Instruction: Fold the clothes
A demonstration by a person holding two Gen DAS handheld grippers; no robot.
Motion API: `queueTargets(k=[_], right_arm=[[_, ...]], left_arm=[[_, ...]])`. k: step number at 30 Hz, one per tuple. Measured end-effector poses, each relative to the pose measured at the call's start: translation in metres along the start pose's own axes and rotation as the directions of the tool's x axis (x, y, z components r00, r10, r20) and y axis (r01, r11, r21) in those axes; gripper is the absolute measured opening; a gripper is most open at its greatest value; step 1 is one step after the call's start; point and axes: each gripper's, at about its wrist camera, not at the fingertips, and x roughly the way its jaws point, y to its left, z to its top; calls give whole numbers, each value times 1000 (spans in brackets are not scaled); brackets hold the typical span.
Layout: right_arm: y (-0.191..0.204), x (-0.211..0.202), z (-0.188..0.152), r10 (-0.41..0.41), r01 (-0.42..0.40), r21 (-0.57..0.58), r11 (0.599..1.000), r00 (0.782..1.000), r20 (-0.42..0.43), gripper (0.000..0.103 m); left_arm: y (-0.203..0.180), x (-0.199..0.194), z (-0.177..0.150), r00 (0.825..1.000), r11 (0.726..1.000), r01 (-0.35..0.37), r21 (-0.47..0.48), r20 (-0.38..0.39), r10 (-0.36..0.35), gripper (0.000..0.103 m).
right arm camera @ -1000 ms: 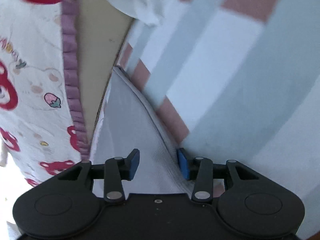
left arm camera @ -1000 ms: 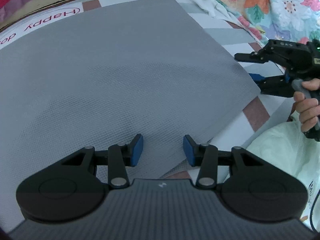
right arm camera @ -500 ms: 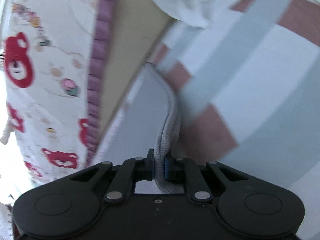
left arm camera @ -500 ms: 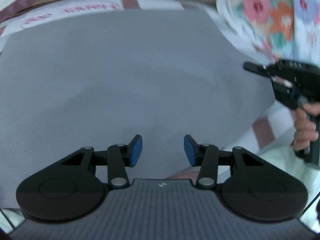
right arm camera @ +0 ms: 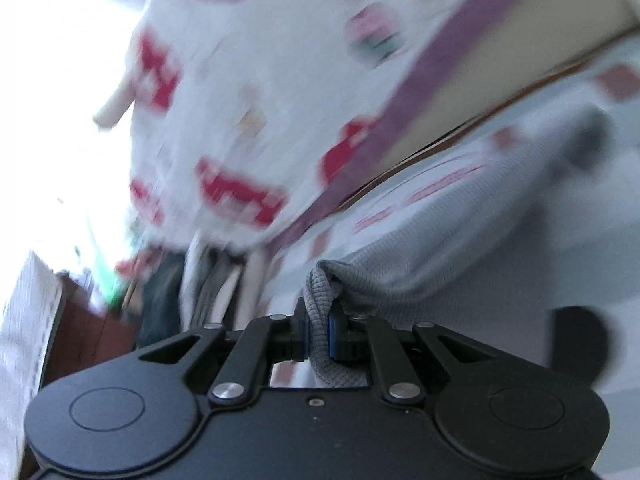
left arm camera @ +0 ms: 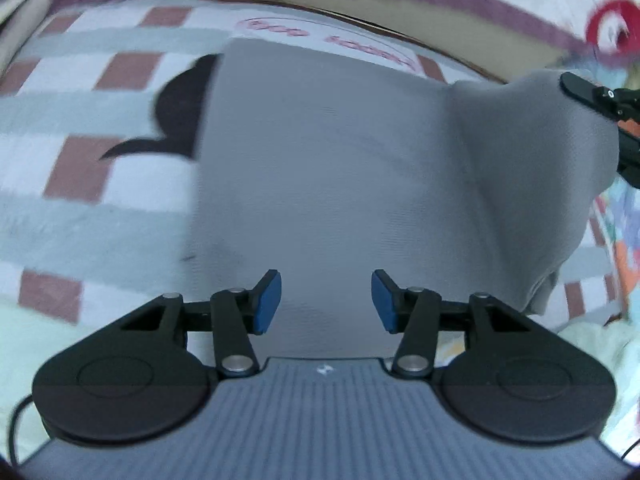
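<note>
Bedspread, left side: checked bedspread point(left arm camera: 80, 208), white, grey-green and brick-red, lies bare left of the cloth; a dark shape point(left arm camera: 180, 112) shows at the cloth's left edge, too blurred to name.
Change, left view: a second ago the grey garment point(left arm camera: 320, 184) filled the view flat; now its left edge is in sight, so the view has shifted leftward and back.
Left gripper: left gripper point(left arm camera: 326, 302) hovers over the near hem, blue pads wide apart, nothing between them, as in both earlier frames.
Garment, centre: lies flat on the bedspread, near hem under the left gripper.
Change, right side: the right corner, flat on the bed a second ago and pinched half a second ago, is now lifted clear and hangs in a draped peak at upper right.
Right gripper: right gripper point(right arm camera: 318, 338) is clamped on the bunched ribbed edge of the garment; in the left view its black finger point(left arm camera: 588, 94) sits at the top of the peak.
Meaning for task: my judgement is that a fold is under way, the raised right side being carried over the flat middle; where it lands is not settled.
Surface: soft and yielding; a red oval print point(left arm camera: 328, 38) lies beyond the far hem.
Room: bear-print fabric with a purple trim point(right arm camera: 400, 128) hangs behind the bed; floral fabric point(left arm camera: 624, 256) at far right. Right view heavily blurred.
</note>
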Motion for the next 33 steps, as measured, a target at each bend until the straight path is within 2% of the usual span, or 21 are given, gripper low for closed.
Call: queueTargets(k=[4, 7, 10, 14, 17, 18, 22, 24, 26, 31, 32, 33], right_arm=[[37, 76, -35, -20, 0, -115, 993, 985, -171, 11], [45, 120, -72, -122, 60, -226, 972, 954, -274, 11], [47, 137, -102, -191, 83, -340, 937, 935, -298, 11], [50, 137, -116, -215, 75, -455, 887, 940, -264, 11], [54, 129, -120, -210, 56, -507, 860, 945, -252, 22], [46, 121, -119, -215, 81, -478, 875, 948, -233, 27], [15, 90, -111, -240, 172, -352, 920, 957, -160, 36], [-1, 75, -108, -256, 213, -284, 935, 958, -125, 37], [-16, 60, -104, -275, 251, -213, 944, 957, -91, 37], [-56, 21, -95, -329, 329, -27, 944, 944, -11, 40], [-61, 16, -94, -350, 350, -11, 937, 937, 1, 41], [-61, 18, -94, -394, 393, -56, 918, 919, 8, 41]], left_arm=[[42, -14, -6, 998, 997, 24, -72, 61, -19, 49], [59, -12, -12, 994, 993, 51, -110, 103, -40, 49], [65, -14, -17, 982, 990, 94, -104, 175, -75, 49], [72, -24, -19, 951, 985, 160, -68, 277, -136, 49], [66, -27, -18, 945, 985, 171, -2, 283, -163, 49], [62, -26, -18, 946, 985, 170, 21, 277, -169, 49], [48, -21, -24, 949, 981, 158, 108, 258, -181, 52], [42, -18, -27, 951, 977, 154, 146, 248, -187, 53], [43, -13, -29, 953, 978, 156, 139, 241, -186, 53], [40, -6, -26, 957, 980, 116, 160, 247, -153, 54], [39, -5, -25, 958, 980, 111, 166, 246, -150, 57], [39, -4, -25, 958, 979, 106, 173, 245, -147, 57]])
